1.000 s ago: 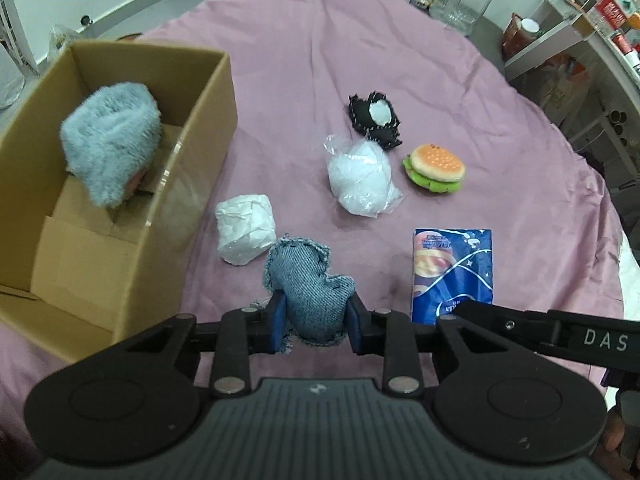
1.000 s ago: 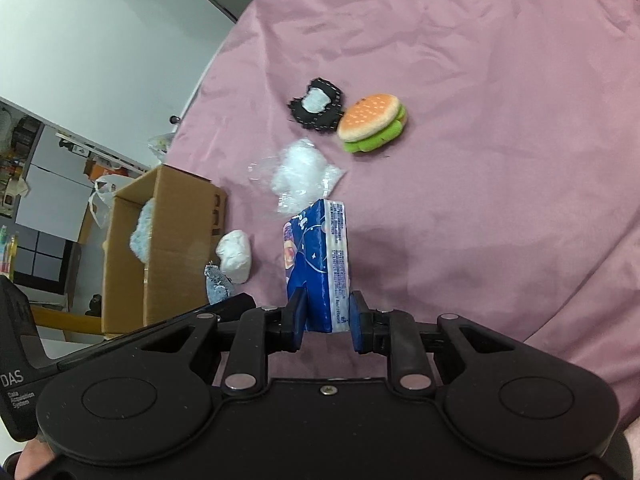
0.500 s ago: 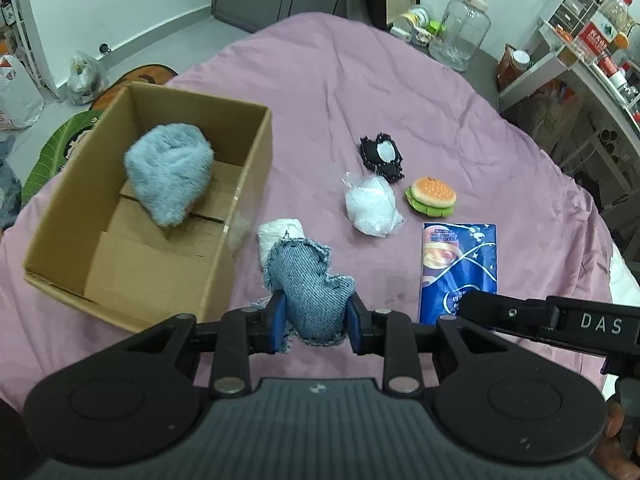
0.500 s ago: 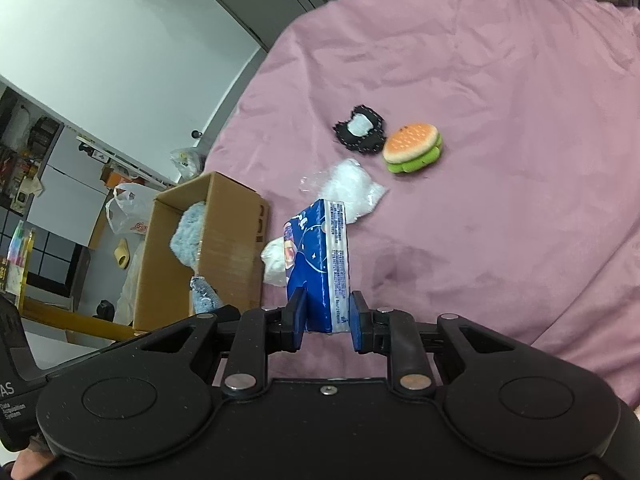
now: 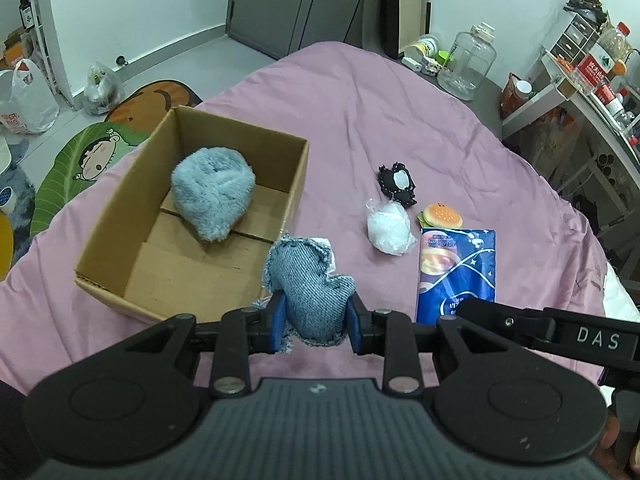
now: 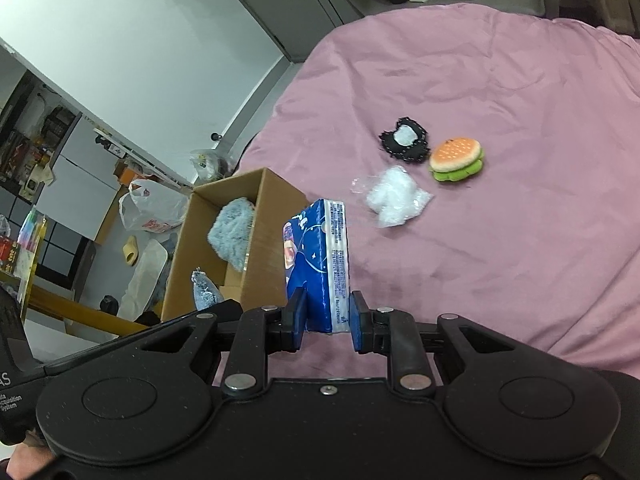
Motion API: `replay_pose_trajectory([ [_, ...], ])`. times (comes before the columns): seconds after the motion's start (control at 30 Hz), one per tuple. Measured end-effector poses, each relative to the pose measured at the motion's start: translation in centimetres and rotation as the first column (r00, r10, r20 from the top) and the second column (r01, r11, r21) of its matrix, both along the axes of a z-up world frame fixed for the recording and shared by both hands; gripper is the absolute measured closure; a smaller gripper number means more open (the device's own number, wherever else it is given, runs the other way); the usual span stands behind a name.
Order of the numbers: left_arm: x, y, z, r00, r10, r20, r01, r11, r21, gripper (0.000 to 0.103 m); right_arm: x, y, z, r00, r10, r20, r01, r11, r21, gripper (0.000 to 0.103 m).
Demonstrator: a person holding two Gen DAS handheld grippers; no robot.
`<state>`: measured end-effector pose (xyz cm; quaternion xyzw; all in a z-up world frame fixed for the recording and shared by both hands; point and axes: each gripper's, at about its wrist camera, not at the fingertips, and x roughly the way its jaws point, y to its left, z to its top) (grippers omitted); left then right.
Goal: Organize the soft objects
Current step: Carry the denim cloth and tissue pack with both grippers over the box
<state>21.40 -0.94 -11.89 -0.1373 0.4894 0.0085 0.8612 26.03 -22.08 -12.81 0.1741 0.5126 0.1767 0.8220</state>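
Pink bedsheet fills mid-frame in both views; room behind has white walls, grey doors, plastic bags and cartoon mats on floor upper left, clear jug and cluttered shelf upper right. Left to right on sheet: cardboard box w/ fluffy blue plush inside, black-white patch, clear plastic wad, burger toy. Left gripper, lower centre, pinches denim heart just right of box's near corner. Right gripper squeezes blue tissue pack upright, raised off sheet, beside box.
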Motion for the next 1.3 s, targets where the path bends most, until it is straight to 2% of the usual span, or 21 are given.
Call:
replay_pose_trajectory([
  [0.87, -0.1, 7.6, 1.9, 0.998, 0.045, 0.037, -0.044, 0.999, -0.017, 0.073, 0.6, 8.1, 2.1, 0.994, 0.078, 0.08, -0.075, 0.997, -0.033, 0.082],
  [1.3, 0.9, 11.5, 0.7, 0.998, 0.062, 0.016, -0.062, 0.997, -0.048, 0.073, 1.7, 11.7, 1.0, 0.996, 0.071, 0.061, -0.069, 0.997, -0.038, 0.083],
])
